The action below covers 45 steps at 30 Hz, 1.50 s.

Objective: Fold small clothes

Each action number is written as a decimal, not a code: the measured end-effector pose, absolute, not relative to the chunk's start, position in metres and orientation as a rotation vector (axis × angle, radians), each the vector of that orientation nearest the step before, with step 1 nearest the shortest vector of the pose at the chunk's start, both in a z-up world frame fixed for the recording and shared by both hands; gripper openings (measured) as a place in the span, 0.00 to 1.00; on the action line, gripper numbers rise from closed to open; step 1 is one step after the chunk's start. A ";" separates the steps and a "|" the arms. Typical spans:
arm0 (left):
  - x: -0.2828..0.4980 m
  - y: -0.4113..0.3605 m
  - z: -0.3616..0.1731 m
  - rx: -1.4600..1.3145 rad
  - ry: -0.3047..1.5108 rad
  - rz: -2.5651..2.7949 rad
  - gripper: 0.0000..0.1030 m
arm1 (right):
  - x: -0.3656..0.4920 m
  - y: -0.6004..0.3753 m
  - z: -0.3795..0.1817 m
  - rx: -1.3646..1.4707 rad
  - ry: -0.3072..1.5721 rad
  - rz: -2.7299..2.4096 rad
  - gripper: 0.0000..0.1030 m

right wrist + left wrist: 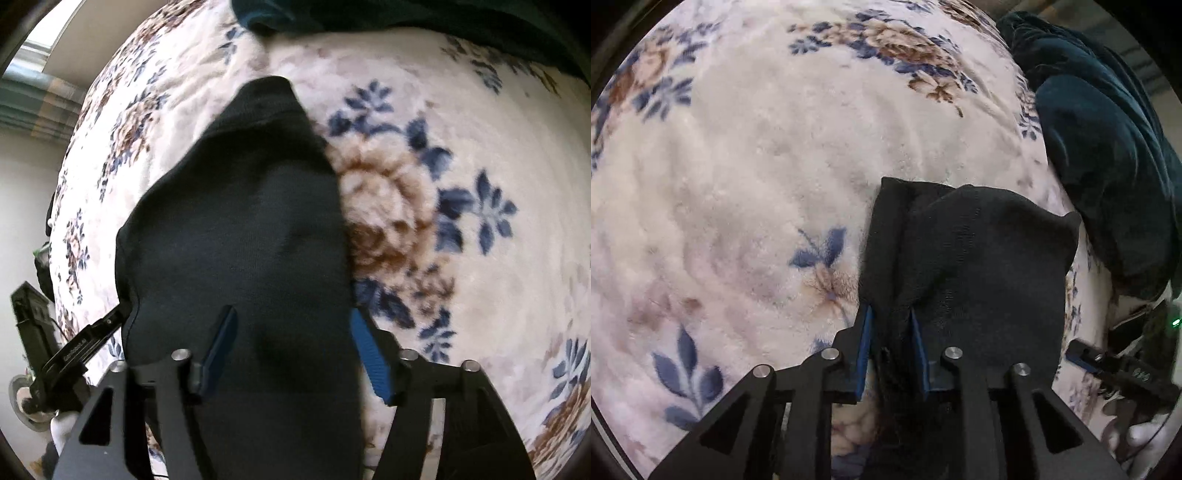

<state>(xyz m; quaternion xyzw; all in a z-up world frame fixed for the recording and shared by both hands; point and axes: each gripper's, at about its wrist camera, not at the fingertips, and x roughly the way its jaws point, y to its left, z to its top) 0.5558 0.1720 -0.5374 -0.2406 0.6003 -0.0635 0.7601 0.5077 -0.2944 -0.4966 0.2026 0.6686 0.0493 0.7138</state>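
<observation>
- Lying on the cream plush blanket printed with blue and brown flowers (746, 192), the small black knit garment (979, 251) sits at about 4 o'clock in the left wrist view, its top edge folded into soft ridges.
- Left gripper (891, 325): blue-padded fingers (866, 332) set narrow, a bunched fold of the black cloth running between them; cannot tell whether the pads actually press it.
- Cloth drapes over the inner finger and covers much of the left gripper's frame toward 5 o'clock.
- Right gripper (293, 323): jaws standing wide. One blue pad (221, 341) rests on top of the black garment (240, 240), the other (369, 354) sits at the garment's 3 o'clock edge, just over the blanket (461, 129). Nothing pinched.
- In the right wrist view the garment stretches from 6 o'clock up to a blunt tip near 11 o'clock; slight blur.
- Dark teal velvety bundle of fabric (1108, 147) at 2 o'clock in the left view, resting on the blanket, apart from the black garment.
- Each gripper shows at the other view's edge: right one (1082, 356) at 4 o'clock, left one (122, 314) at 8 o'clock, touching the garment's edge.
</observation>
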 end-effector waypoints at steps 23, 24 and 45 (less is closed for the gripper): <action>0.516 0.149 -0.540 -0.562 1.310 -0.209 0.29 | 0.488 -0.299 -0.509 0.512 1.566 0.128 0.47; 0.515 0.148 -0.540 -0.575 1.300 -0.222 0.25 | 0.485 -0.298 -0.513 0.517 1.576 0.124 0.47; 0.430 0.136 -0.440 -0.438 1.107 -0.144 1.00 | 0.395 -0.305 -0.484 0.513 1.578 0.214 0.96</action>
